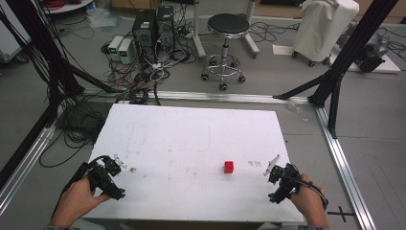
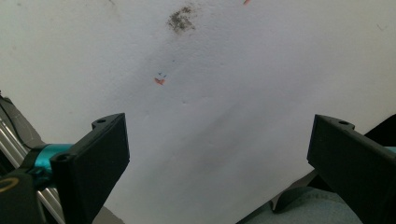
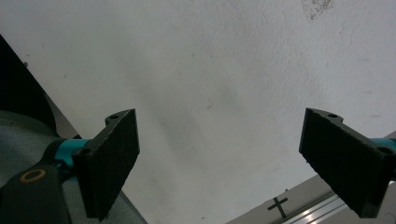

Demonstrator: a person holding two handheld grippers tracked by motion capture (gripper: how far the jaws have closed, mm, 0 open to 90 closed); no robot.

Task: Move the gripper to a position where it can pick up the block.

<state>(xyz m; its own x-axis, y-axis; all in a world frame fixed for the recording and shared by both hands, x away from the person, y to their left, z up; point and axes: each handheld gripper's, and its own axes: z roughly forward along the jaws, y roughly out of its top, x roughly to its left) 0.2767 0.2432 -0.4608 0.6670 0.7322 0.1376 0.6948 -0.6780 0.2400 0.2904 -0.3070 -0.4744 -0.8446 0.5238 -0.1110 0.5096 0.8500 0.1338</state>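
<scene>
Two grippers: you hold one in each hand, both low at the near edge of the white table (image 1: pixel 191 134).
Left gripper (image 1: pixel 109 176): it sits at the near left corner of the table; in the left gripper view (image 2: pixel 217 154) its jaws stand wide apart with bare table surface between them, nothing gripped.
Right gripper (image 1: pixel 281 181): it sits at the near right corner; in the right gripper view (image 3: pixel 219 154) its jaws are also spread wide and hold nothing.
Red cube (image 1: pixel 229 166): it rests on the table right of centre, nearer your right gripper than your left, apart from both.
Table marks: a dark smudge (image 2: pixel 181 19) and a small red fleck (image 2: pixel 159 81) lie ahead of your left gripper.
Floor: a black stool (image 1: pixel 228 28), computer towers (image 1: pixel 154 26) and tangled cables (image 1: pixel 139 76) stand beyond the far edge.
</scene>
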